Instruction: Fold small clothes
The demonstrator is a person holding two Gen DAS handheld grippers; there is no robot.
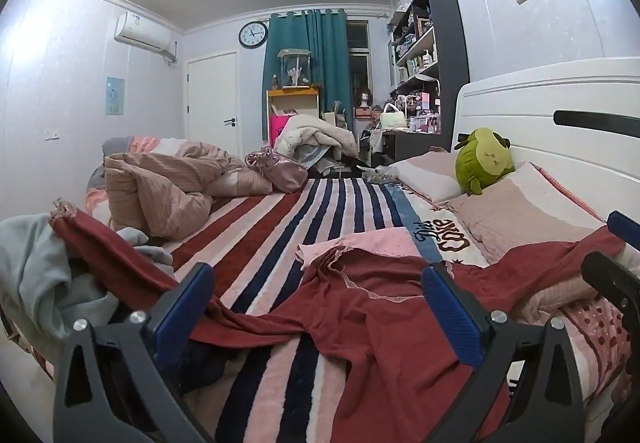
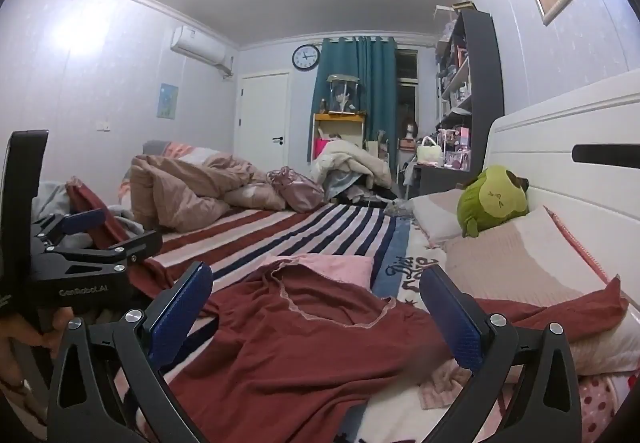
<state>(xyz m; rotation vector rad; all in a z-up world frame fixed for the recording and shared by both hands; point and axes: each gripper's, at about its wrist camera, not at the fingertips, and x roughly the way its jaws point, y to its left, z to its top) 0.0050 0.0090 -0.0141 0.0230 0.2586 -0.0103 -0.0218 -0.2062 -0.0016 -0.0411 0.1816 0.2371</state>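
The red top (image 2: 320,343) is spread on the striped bed (image 1: 280,227), its sleeves running left to right across both wide-open, empty grippers, with the right gripper (image 2: 316,311) judged nearer its neckline and the left gripper (image 1: 320,307) nearer its left sleeve.

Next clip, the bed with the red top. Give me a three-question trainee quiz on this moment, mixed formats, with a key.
1. True or false: the left gripper is shut on the red top.
2. Multiple choice: the green plush toy rests A) on the striped blanket, B) on the pillows by the headboard, C) on the shelf.
3. Fill in: a folded ____ garment lies just beyond the red top's neckline.

Key: 1 false, both the left and the right gripper are open above the top, holding nothing. 2 B. 3 pink.
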